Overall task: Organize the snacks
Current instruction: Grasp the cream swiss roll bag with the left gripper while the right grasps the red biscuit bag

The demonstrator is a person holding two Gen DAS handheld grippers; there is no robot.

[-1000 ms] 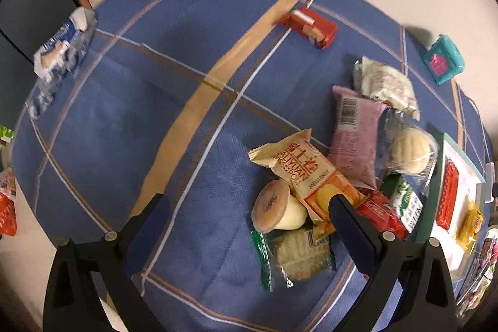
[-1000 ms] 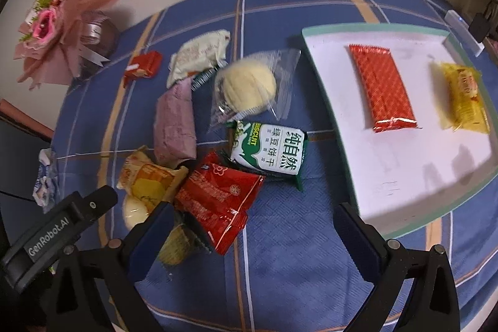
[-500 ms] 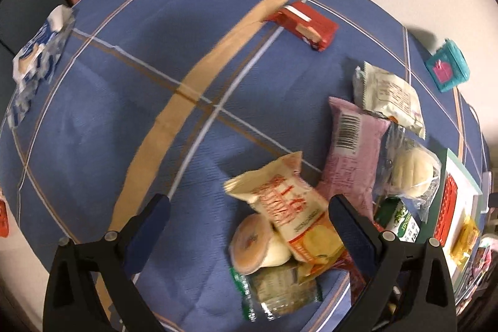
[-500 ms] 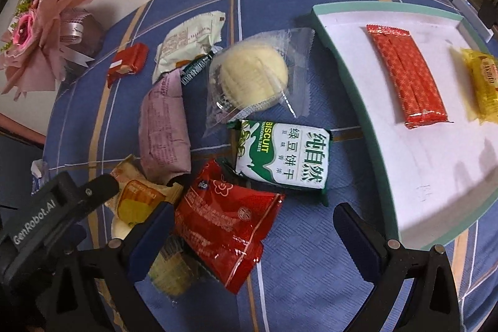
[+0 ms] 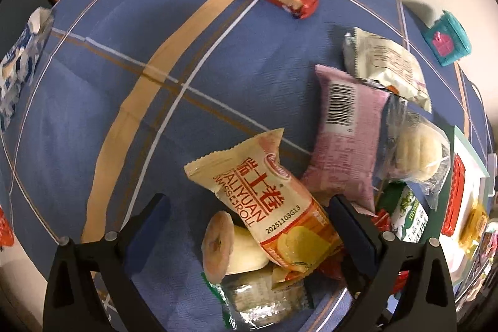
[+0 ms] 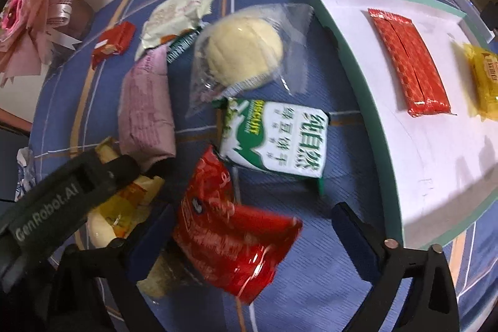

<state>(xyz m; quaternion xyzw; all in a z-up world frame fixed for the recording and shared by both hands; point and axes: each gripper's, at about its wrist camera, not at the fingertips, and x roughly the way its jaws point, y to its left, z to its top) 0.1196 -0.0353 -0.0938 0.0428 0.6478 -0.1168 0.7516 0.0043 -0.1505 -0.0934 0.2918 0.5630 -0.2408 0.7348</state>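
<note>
Both grippers had dropped closer over the snack pile, jaws spread wide and empty: left gripper [image 5: 246, 226] straddling the Swiss roll packet [image 5: 274, 201], right gripper [image 6: 249, 235] around the red packet [image 6: 230, 232], suggesting imminent pickups.

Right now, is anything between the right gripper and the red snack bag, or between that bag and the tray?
Nothing visible blocks the right gripper: its open jaws straddle the red snack bag. Between the bag and the tray, the green-and-white biscuit pack lies partly in the path.
</note>
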